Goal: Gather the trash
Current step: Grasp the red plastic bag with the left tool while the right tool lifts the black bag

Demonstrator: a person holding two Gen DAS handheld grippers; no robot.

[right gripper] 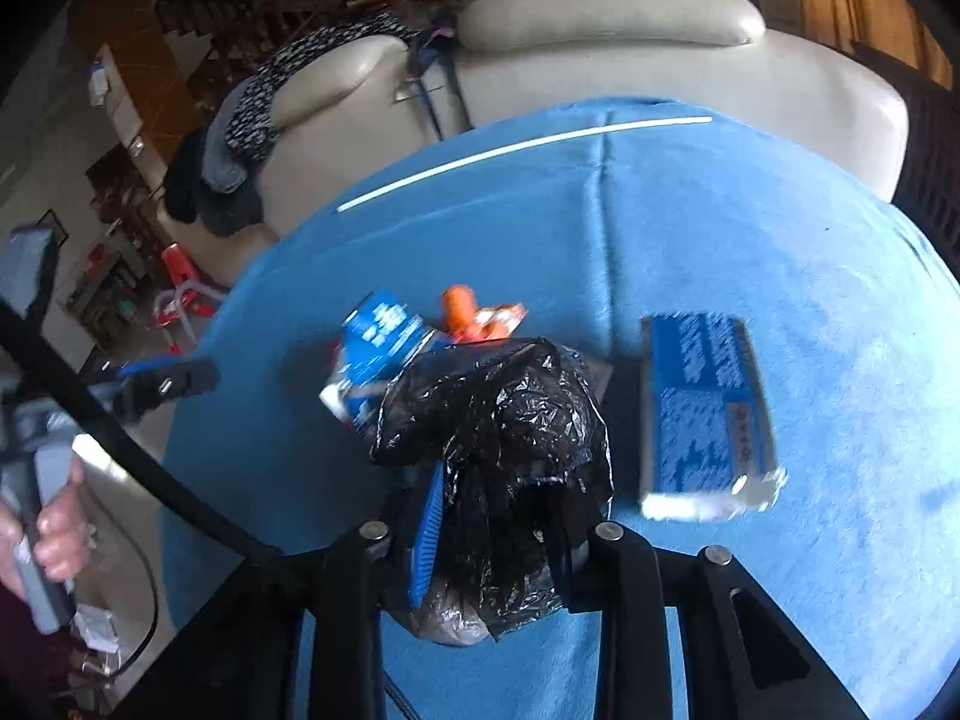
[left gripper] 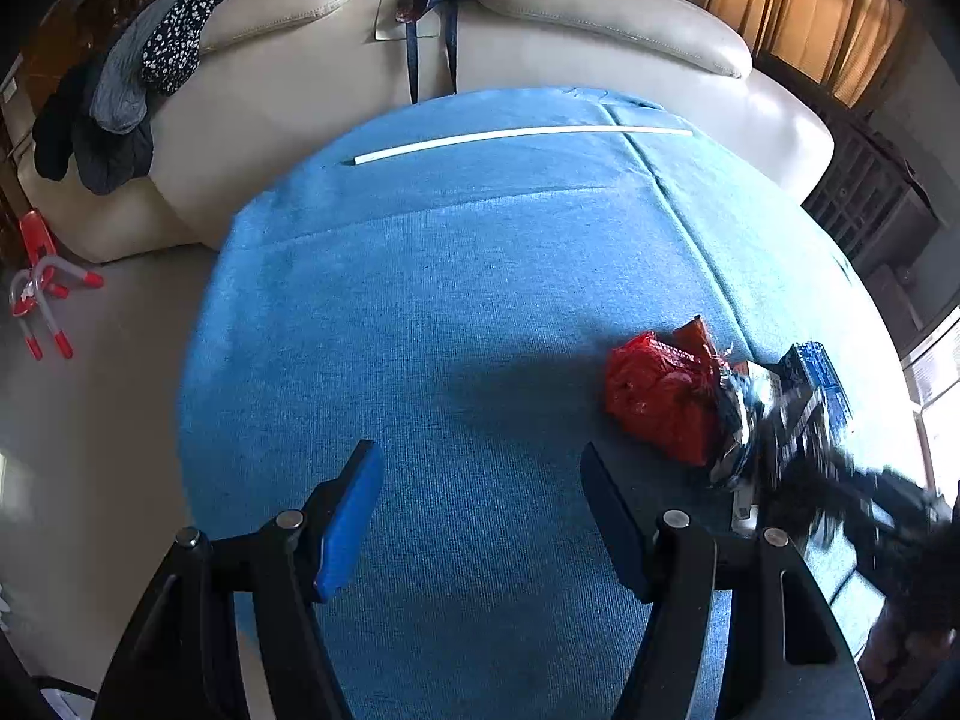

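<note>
Mostly bare blue cloth [left gripper: 480, 312] — white strip [left gripper: 522, 141] near far edge.

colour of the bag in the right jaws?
Black, glossy and crinkled: the plastic bag shows best in the right wrist view.

Both cameras look forward and steeply down along their own fingers at the blue cloth [left gripper: 456, 276], with the sofa [left gripper: 540, 66] beyond it. The left view sits nearer the cloth's left edge, floor showing beside it; the right view hangs close over a black bag [right gripper: 498, 438]. Both share the cloth, the white strip [left gripper: 516, 141] near the sofa, and the sofa
</note>
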